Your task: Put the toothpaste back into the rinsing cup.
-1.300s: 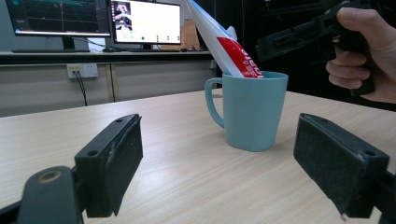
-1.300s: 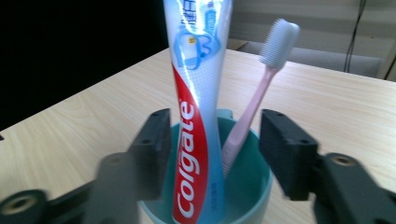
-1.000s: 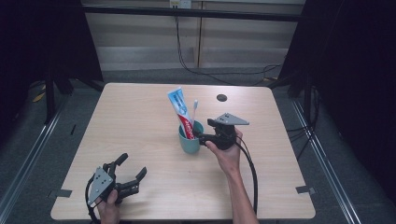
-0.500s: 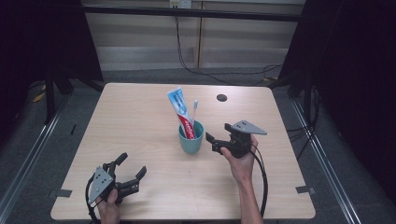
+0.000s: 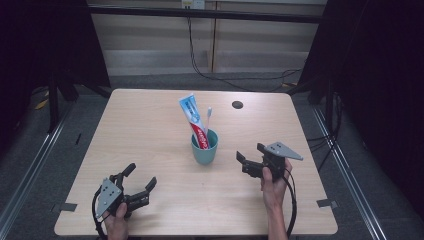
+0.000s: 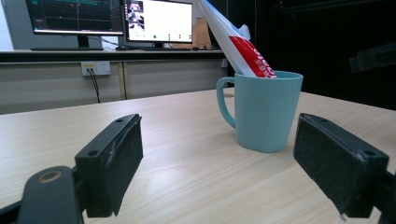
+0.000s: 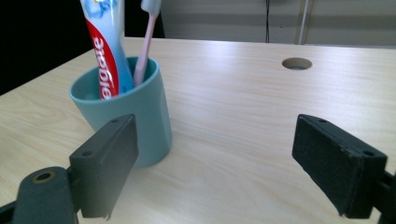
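Observation:
A teal mug (image 5: 205, 148) stands mid-table with a red, white and blue toothpaste tube (image 5: 193, 118) and a pink toothbrush (image 5: 209, 117) upright in it. My right gripper (image 5: 249, 153) sits to the mug's right, apart from it; its jaws have just been opening and stand open with nothing between them. In the right gripper view the mug (image 7: 135, 116), the tube (image 7: 105, 51) and the brush (image 7: 144, 42) lie ahead at the left. My left gripper (image 5: 141, 175) rests open near the front left edge, facing the mug (image 6: 264, 112).
A round cable hole (image 5: 237, 104) is in the tabletop behind the mug. Bare wood (image 5: 150, 130) surrounds the mug on all sides. Monitors (image 6: 112, 18) stand on a bench beyond the table in the left gripper view.
My right gripper has drawn back from the mug, moving right and toward the front edge, with its jaws wider. The left gripper, mug, tube and brush have not moved.

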